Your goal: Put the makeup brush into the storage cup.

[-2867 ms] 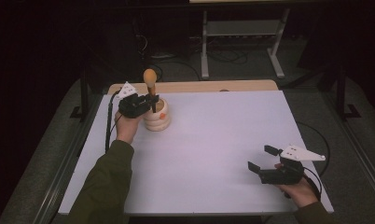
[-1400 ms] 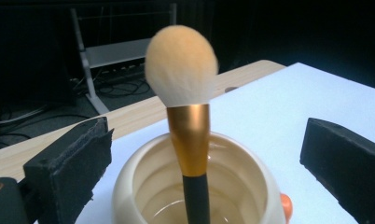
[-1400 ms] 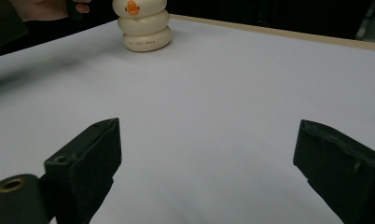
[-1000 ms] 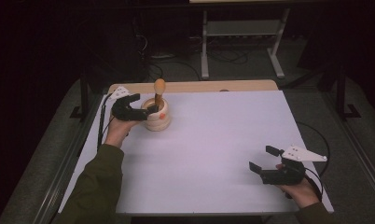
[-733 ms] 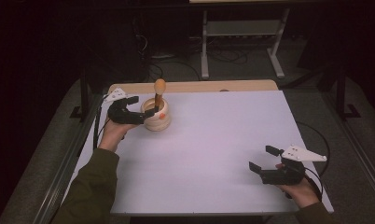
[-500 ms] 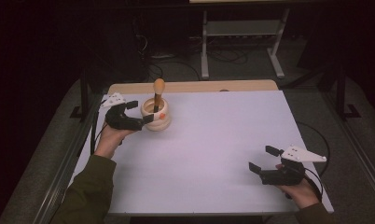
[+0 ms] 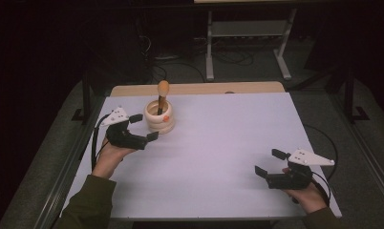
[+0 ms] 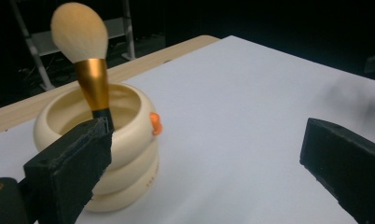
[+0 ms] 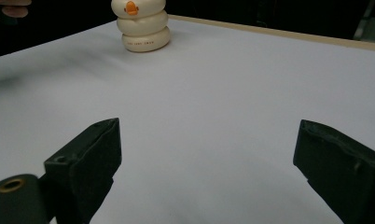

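The brush (image 7: 162, 98) stood upright, bristles up, in the cream holder (image 7: 159, 117) near the table's (image 7: 228, 143) far left corner. The left gripper (image 7: 142, 126) sat just beside the holder, jaws spread and empty. The right gripper (image 7: 268, 163) rested near the near right corner, jaws spread. Placement looked complete; the next move called for drawing the left gripper clear without tipping the holder

1. Your brush (image 8: 79, 32) has a cream head, gold ferrule and black handle.
2. Your holder (image 8: 125, 144) is cream with an orange beak.
3. Your desk (image 7: 228, 143) is white, edged in tan wood.
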`<state>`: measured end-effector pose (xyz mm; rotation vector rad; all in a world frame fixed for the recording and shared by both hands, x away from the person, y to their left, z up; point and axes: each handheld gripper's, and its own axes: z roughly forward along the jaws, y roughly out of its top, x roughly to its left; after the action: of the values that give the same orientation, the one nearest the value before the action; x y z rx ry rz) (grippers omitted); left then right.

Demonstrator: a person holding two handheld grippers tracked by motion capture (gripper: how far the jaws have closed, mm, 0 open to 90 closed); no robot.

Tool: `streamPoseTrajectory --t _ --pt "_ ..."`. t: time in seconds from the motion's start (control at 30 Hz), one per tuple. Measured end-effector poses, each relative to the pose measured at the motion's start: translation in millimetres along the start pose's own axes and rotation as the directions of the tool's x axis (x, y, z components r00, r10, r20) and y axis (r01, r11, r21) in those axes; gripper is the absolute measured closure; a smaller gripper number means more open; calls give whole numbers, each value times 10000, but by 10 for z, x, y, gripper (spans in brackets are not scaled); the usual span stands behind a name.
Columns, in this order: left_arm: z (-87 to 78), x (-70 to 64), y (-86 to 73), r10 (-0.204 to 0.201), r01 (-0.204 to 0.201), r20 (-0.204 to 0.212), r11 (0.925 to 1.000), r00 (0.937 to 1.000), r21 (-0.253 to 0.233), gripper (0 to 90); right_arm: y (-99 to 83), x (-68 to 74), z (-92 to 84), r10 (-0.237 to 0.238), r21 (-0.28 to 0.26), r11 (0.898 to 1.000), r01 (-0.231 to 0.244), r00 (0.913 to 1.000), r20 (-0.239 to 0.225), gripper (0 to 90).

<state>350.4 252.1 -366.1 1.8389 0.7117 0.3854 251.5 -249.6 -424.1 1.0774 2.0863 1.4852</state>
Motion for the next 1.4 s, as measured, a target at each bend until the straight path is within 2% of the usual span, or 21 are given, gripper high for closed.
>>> streamPoseTrajectory --t 0.23,0.3,0.37,0.57,0.7,0.83,1.0,1.1,1.3,1.4 --pt "-62 -97 -91 -5 4 144 10000 9999 46 17 -2 4 3 -11 16 10000 11 10000 -9 70" --pt "-105 -120 -129 22 -21 136 10000 9999 -75 17 -3 -2 0 -20 -5 10000 20 10000 -5 70" --pt "-129 -135 -151 -95 96 135 9999 9999 -110 17 -4 -5 -2 -4 -1 10000 4 10000 3 70" --pt "-257 -224 -289 -3 4 219 10000 9998 -84 17 0 -6 -5 -31 -37 10000 31 10000 43 70" --pt "-319 -274 -374 -105 110 298 9998 9995 -153 17 -2 -2 -4 -40 -13 10000 41 10000 47 70" --pt "-363 -318 -440 32 -26 345 9999 9994 -155 17 3 2 7 -39 11 10000 39 10000 23 70" --pt "-412 -378 -535 -80 89 378 9997 9993 -246 17 -5 7 -5 -59 -4 10000 59 10000 37 70" --pt "-451 -400 -595 -17 24 378 9998 9993 -186 17 -3 4 -13 -61 -8 10000 61 10000 54 70" --pt "-520 -413 -724 -301 307 412 9994 9987 -147 17 1 13 -12 -98 -43 9999 98 9999 73 70" --pt "-535 -424 -774 -270 274 421 9996 9987 -94 17 4 10 -11 -109 -56 9999 109 9999 80 70"
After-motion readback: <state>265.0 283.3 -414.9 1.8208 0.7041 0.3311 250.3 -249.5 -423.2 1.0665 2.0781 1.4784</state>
